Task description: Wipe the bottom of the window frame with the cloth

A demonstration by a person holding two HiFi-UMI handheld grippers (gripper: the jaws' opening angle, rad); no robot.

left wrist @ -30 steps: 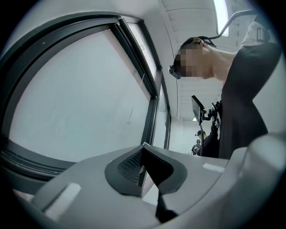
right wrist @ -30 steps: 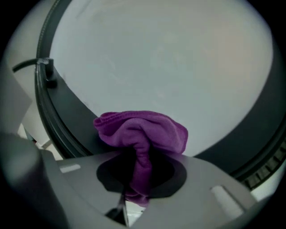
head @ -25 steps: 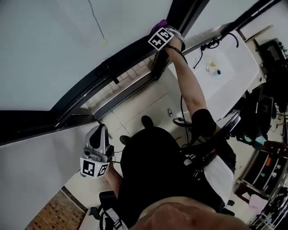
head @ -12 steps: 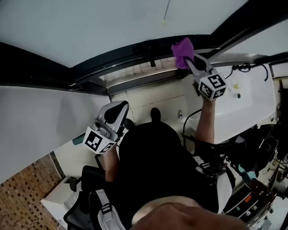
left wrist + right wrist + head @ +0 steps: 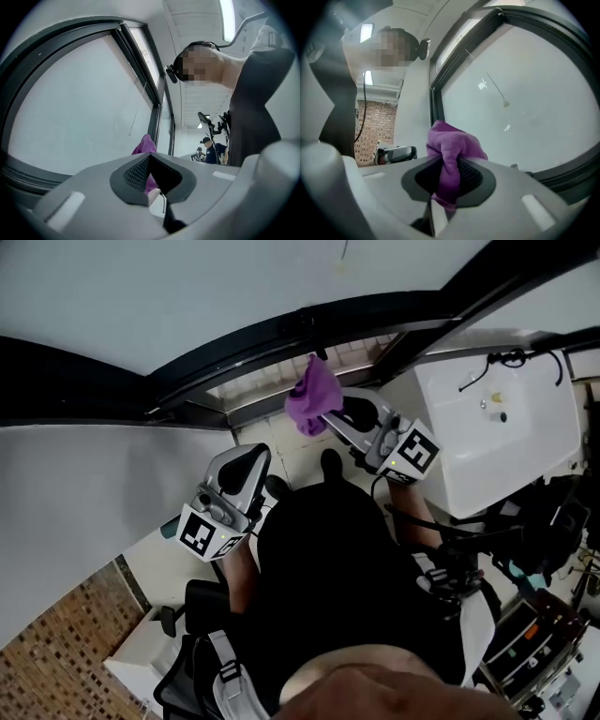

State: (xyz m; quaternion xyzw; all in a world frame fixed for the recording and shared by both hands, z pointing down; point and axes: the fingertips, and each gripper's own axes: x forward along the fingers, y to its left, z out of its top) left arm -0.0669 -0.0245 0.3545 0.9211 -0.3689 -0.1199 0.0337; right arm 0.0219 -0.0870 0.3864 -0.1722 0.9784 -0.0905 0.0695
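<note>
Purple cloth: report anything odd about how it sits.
Nothing spilled or damaged. The cloth hangs bunched in the shut right tongs, apparently clear of the window frame rather than pressed on its bottom.

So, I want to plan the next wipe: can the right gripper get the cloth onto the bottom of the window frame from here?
Probably yes. The right gripper is shut on the purple cloth, which hangs close to the bottom of the window frame; nothing shows between them.

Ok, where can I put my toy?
The white table is mostly bare, apart from the black cable and small items at its far edge. It's crowded where the right hand-held gripper holds the purple cloth by the window frame.
</note>
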